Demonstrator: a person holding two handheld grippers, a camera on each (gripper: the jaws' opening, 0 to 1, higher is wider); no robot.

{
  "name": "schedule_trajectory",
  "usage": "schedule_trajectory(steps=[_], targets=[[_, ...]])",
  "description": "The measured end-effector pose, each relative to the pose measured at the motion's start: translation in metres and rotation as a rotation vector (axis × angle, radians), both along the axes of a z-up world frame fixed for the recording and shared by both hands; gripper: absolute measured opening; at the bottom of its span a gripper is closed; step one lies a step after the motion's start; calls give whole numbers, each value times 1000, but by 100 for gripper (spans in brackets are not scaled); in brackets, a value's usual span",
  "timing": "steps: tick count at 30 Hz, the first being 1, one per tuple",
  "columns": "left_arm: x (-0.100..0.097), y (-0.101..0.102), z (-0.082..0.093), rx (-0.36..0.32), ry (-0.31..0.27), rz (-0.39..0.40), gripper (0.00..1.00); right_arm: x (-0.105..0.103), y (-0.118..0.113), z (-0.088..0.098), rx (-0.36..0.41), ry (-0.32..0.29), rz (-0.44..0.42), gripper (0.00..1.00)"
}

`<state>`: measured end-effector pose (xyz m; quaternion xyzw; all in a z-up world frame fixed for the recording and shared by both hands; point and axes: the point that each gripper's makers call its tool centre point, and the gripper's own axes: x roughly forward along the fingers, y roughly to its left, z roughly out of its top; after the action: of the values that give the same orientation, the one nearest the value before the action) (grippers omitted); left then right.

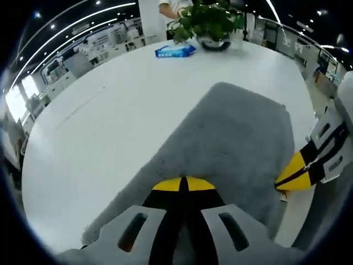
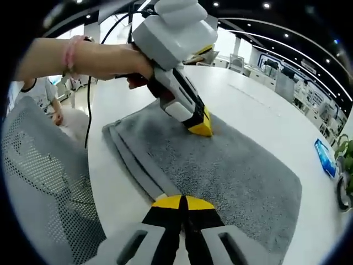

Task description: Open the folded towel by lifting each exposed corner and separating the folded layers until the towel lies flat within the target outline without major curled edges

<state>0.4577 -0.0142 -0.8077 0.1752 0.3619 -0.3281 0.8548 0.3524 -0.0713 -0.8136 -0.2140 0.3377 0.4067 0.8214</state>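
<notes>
Both grippers (image 1: 183, 185) (image 2: 183, 202) seemingly pinch towel (image 2: 231, 160).

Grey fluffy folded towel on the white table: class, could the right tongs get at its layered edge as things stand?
Probably yes. The right tongs sit shut just above the grey fluffy folded towel's layered edge, with nothing between; the left tongs press the towel farther along, out of the way.
</notes>
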Motion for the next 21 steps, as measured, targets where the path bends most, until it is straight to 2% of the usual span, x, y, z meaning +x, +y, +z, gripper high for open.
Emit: schedule_trajectory(steps=[21], targets=[[-14, 15, -1, -24, 31, 41, 0, 14, -18, 0, -16, -9, -47, 0]])
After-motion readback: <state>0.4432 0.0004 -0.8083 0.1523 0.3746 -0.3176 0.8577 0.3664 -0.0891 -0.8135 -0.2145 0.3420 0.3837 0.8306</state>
